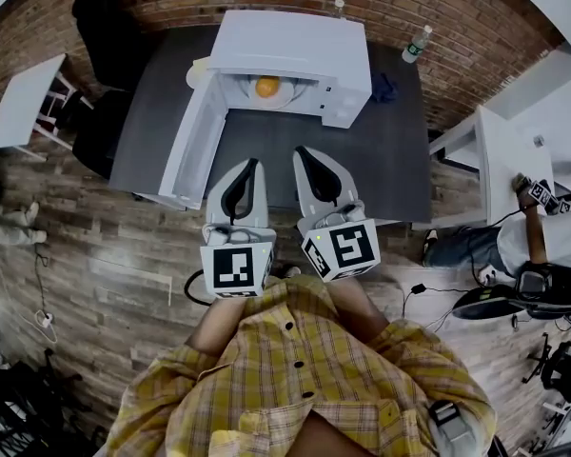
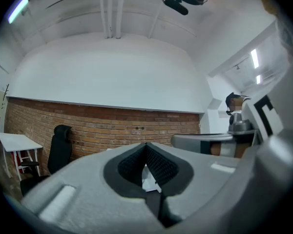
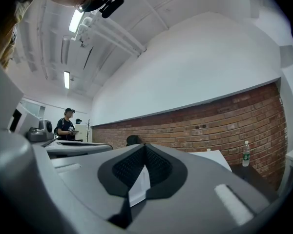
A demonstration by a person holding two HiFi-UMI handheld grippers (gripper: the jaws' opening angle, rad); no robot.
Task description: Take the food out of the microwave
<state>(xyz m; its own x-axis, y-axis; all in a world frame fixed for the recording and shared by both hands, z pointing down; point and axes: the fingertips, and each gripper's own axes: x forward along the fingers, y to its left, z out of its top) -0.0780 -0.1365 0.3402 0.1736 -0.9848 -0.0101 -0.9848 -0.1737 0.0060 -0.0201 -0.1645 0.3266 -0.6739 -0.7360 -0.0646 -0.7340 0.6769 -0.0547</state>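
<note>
In the head view a white microwave [image 1: 295,50] stands at the back of a dark table [image 1: 381,160]. Its door [image 1: 195,141] hangs open to the left. Inside, an orange piece of food [image 1: 266,88] lies on a pale plate [image 1: 287,97]. My left gripper [image 1: 252,165] [image 2: 146,145] and right gripper [image 1: 302,152] [image 3: 145,146] are side by side over the table's near half, pointing level at the microwave and short of its opening. Both have their jaws closed tip to tip with nothing between them.
A water bottle [image 1: 416,44] and a small dark blue thing [image 1: 383,88] are to the right of the microwave. A black chair [image 1: 109,27] and a white side table [image 1: 24,98] stand at the left. At the right are a white desk [image 1: 500,160] and a person [image 1: 542,227].
</note>
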